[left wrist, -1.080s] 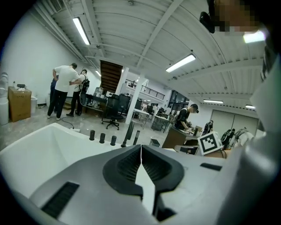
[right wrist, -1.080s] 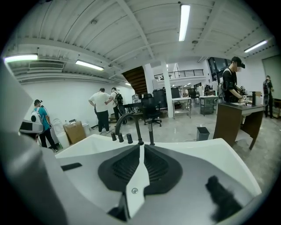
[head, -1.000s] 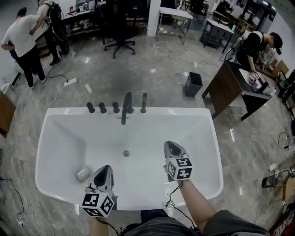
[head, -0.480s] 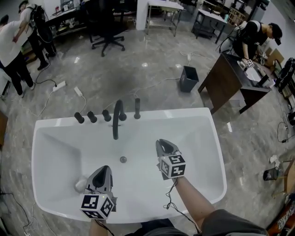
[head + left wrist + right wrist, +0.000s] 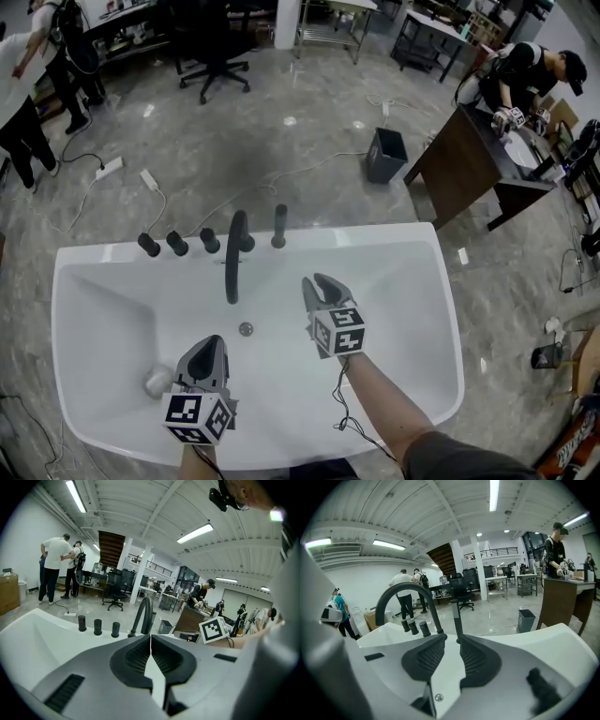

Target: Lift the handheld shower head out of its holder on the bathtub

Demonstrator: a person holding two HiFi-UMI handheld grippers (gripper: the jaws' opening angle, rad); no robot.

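The black handheld shower head (image 5: 279, 225) stands upright in its holder on the far rim of the white bathtub (image 5: 412, 253), just right of the curved black faucet (image 5: 234, 251). In the right gripper view the shower head (image 5: 457, 616) shows as a thin rod straight ahead, beyond the tips. My right gripper (image 5: 317, 281) (image 5: 452, 639) hovers over the tub short of it; its jaws have just been opening and hold nothing. My left gripper (image 5: 211, 345) (image 5: 150, 637) is shut and empty, lower left over the tub basin.
Three black knobs (image 5: 177, 243) line the rim left of the faucet. A drain (image 5: 246, 329) and a grey round object (image 5: 157, 380) lie in the tub. Beyond stand a dark bin (image 5: 385, 155), a wooden desk (image 5: 464, 169), cables and people.
Both grippers have moved forward over the tub toward the faucet end. The right gripper's jaws have parted from shut to a narrow gap.
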